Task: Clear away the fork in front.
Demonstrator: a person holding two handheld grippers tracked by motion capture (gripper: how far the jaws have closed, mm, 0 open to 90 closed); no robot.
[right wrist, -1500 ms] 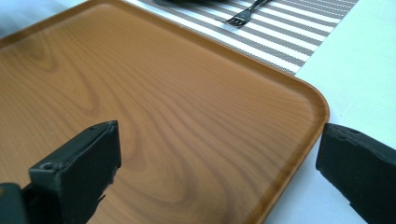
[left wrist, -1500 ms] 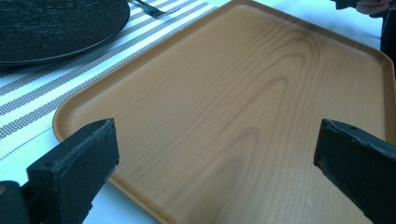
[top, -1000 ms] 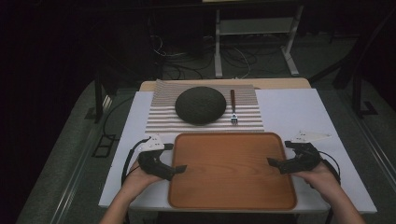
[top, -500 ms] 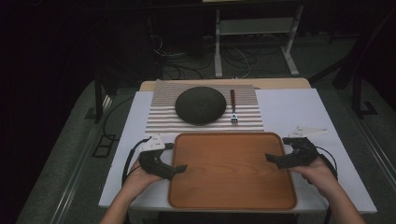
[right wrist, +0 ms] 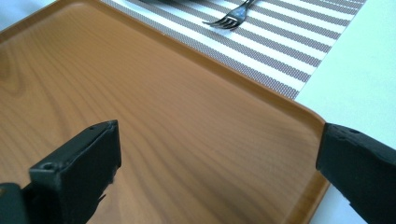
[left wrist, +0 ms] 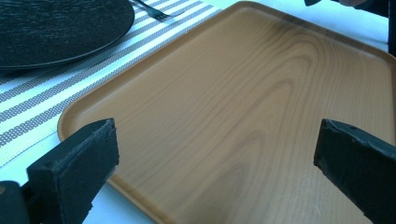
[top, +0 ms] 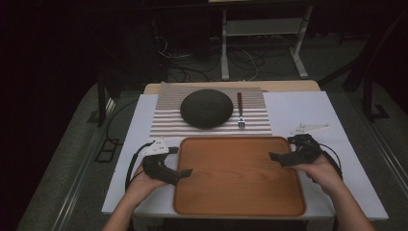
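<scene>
- Two grippers sit at the wooden tray (top: 239, 178), which lies along the table's near edge.
- left gripper (left wrist: 215, 154): jaws wide, over tray's left edge.
- right gripper (right wrist: 219, 154): jaws wide too, at its right edge, holding nothing.

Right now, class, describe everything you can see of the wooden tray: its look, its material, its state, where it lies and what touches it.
The wooden tray is a rounded-cornered rectangle with a low raised rim and wavy orange-brown grain, as of wood. It is empty and lies flat on the white tabletop, its far edge along the striped placemat. The left gripper and the right gripper hang open over its left and right sides; whether either touches it cannot be told.
</scene>
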